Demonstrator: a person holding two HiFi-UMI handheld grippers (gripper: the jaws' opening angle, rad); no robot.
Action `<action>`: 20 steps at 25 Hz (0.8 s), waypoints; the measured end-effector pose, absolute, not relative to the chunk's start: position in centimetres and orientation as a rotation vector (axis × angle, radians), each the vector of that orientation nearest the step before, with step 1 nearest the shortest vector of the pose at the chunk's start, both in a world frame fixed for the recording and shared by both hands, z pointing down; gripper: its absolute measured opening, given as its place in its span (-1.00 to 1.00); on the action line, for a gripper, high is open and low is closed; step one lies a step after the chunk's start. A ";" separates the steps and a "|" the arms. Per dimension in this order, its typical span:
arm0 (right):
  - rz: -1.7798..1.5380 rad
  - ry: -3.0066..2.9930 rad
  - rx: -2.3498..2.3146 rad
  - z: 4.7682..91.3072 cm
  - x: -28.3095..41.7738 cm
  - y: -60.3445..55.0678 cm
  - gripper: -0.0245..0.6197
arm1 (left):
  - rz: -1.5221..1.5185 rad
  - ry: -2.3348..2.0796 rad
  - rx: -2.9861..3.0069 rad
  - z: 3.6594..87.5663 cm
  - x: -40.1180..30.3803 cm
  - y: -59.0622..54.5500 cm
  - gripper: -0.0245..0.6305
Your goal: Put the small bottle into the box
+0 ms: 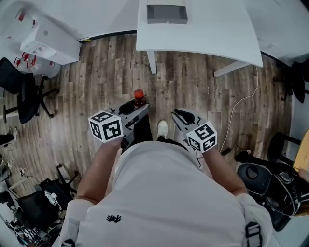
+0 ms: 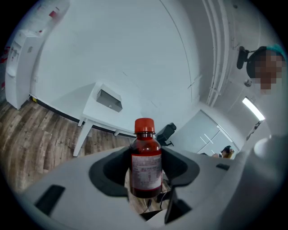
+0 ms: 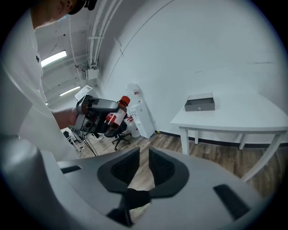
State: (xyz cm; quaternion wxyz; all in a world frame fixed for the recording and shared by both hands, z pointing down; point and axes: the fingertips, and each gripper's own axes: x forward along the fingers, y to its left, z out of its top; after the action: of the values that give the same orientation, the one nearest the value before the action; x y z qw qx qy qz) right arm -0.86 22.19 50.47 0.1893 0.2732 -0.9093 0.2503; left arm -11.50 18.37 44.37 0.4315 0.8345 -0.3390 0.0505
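Observation:
The small bottle (image 1: 139,98), dark red liquid with a red cap and a white label, stands upright between the jaws of my left gripper (image 1: 136,107), which is shut on its body. In the left gripper view the bottle (image 2: 146,161) fills the gap of the left gripper (image 2: 146,173). My right gripper (image 1: 182,116) hangs beside it at the right, empty, its jaws together with only a narrow slit in the right gripper view (image 3: 143,168). That view also catches the bottle (image 3: 114,113). The grey box (image 1: 167,14) lies on the white table (image 1: 212,34) ahead, also seen from the grippers (image 2: 109,100) (image 3: 200,103).
I stand over a wooden floor, one white shoe (image 1: 162,128) showing. A black office chair (image 1: 21,94) and white cabinet (image 1: 48,41) are at the left. A cable (image 1: 241,103) trails at the right, near a black chair base (image 1: 270,183). Bags and wires sit at lower left.

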 end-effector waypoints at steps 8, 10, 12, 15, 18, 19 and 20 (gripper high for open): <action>0.677 -2.493 0.973 49.3 -1.2 14.8 -0.88 | 0.124 -0.733 2.120 45.1 -12.7 9.1 -0.25; 0.671 -2.474 1.012 49.1 -1.5 12.8 -0.90 | 0.137 -0.704 2.140 45.0 -12.8 6.6 -0.25; 0.672 -2.450 1.048 49.0 -1.9 11.0 -0.90 | 0.147 -0.679 2.146 45.0 -13.0 4.5 -0.25; 0.686 -2.431 1.105 48.7 -2.9 8.6 -0.90 | 0.171 -0.644 2.151 45.1 -13.4 1.8 -0.25; 0.695 -2.420 1.154 48.4 -3.8 7.0 -0.90 | 0.192 -0.603 2.154 45.5 -13.7 -0.5 -0.25; 0.704 -2.414 1.169 48.3 -4.0 6.6 -0.90 | 0.195 -0.593 2.151 45.7 -13.8 -1.2 -0.25; 0.712 -2.408 1.178 48.3 -4.1 6.4 -0.90 | 0.196 -0.585 2.146 45.9 -13.8 -2.0 -0.25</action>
State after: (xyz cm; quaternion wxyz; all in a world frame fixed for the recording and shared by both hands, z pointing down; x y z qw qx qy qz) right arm -4.14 6.39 48.33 0.1831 0.4176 -0.8534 0.2523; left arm -13.81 -1.96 45.89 0.4387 0.8636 -0.2356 0.0790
